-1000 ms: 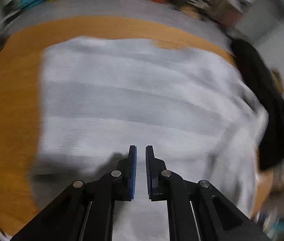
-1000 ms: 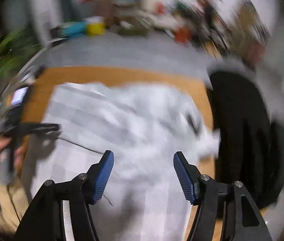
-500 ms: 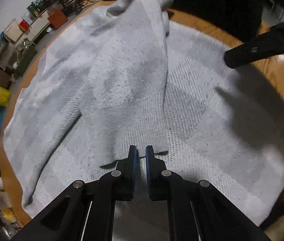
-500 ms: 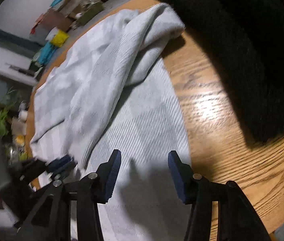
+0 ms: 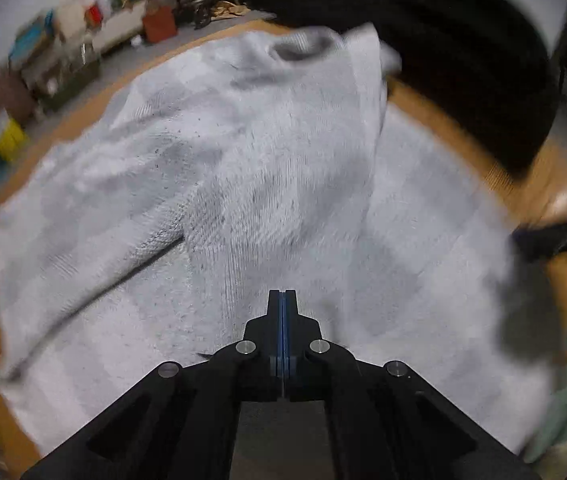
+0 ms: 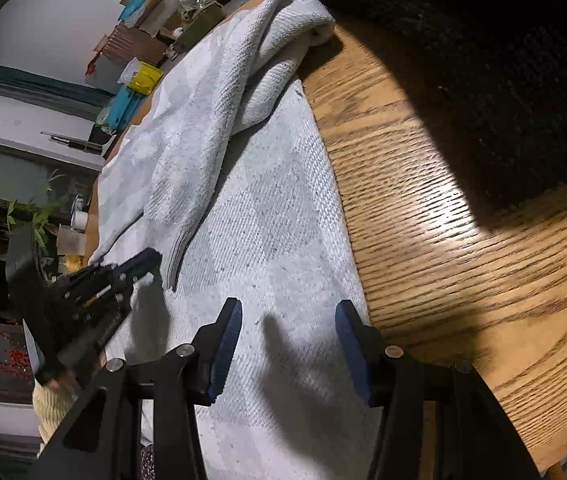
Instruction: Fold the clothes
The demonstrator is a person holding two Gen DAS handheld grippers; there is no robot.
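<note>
Since half a second ago my left jaws have gone from a narrow gap to fully together, with no cloth between them that I can see, and the left gripper (image 5: 283, 300) now hangs over the near part of the grey knitted sweater (image 5: 243, 208), just beside the sleeve cuff (image 6: 179, 252). My right gripper (image 6: 288, 340) has its jaws apart, empty, poised above the sweater's right-hand edge where cloth meets wood. Both hands have dropped closer to the cloth.

I judge that one sleeve is already folded across the body: it runs from the far shoulder down to its cuff near the middle. So the next fold looks like the near hem or the right side, and my right jaws stand well placed to pinch that edge. My left jaws would have to part before they can take anything.

Further out, the sweater lies spread on the round wooden bench (image 6: 443, 240). A black garment (image 6: 483, 60) is heaped at the far right, close to the sweater's shoulder, and could crowd a fold toward that side. Boxes and clutter sit on the floor beyond, blurred.
</note>
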